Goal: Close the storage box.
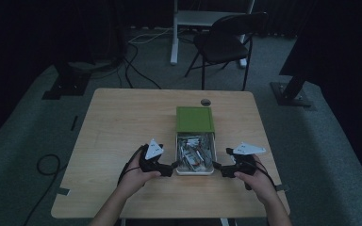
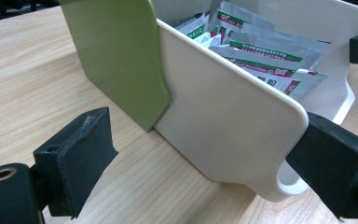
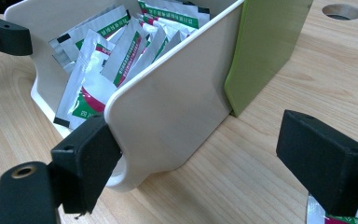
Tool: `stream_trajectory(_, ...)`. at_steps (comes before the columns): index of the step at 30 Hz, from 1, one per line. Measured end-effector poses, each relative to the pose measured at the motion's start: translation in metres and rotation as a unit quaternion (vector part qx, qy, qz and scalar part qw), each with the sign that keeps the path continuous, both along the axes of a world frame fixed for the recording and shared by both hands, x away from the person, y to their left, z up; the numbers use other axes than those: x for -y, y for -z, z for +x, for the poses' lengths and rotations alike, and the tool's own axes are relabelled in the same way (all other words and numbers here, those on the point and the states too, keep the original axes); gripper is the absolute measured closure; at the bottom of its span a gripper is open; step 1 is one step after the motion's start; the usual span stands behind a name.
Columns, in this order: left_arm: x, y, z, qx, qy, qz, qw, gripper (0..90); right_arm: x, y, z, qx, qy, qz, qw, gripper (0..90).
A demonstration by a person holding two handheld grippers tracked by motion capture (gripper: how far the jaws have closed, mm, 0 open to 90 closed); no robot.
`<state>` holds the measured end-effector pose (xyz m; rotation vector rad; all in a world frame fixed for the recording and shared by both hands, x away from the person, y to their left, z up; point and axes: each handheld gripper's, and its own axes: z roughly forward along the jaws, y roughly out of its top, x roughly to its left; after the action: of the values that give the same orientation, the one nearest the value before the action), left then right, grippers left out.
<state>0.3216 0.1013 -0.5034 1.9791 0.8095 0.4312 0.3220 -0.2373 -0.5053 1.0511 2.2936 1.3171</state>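
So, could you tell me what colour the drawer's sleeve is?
Green sleeve, clearest in the left gripper view.

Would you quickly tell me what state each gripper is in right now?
Left gripper: open, one jaw at the white drawer's front corner, gripping nothing.
Right gripper: open, likewise at the drawer's other front corner.

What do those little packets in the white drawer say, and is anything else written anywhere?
Packets in the white drawer: print on green and red bands, too small and blurred to read.
Green box: no lettering visible.
Table: no lettering visible.
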Motion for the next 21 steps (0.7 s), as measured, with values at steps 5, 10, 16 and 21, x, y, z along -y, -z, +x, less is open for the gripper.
stream_trajectory(5, 0.0, -0.001, 0.003, -0.001, -0.002, 0.002, 1.0, 9.5, -0.001, 0.0, 0.001, -0.001, 0.002, -0.002, 1.0, 13.6)
stream_trajectory(10, 0.0, -0.001, 0.005, -0.002, -0.003, 0.005, 1.0, 9.5, -0.002, -0.001, 0.004, -0.001, 0.002, -0.004, 1.0, 13.6)
stream_trajectory(16, 0.001, -0.002, 0.008, -0.002, -0.003, 0.006, 1.0, 9.5, -0.002, -0.002, 0.006, 0.0, 0.008, -0.006, 0.9999, 13.7)
stream_trajectory(21, 0.0, -0.001, 0.011, -0.004, -0.005, 0.004, 1.0, 9.5, -0.002, -0.001, 0.007, -0.001, 0.011, -0.002, 0.9999, 13.7)
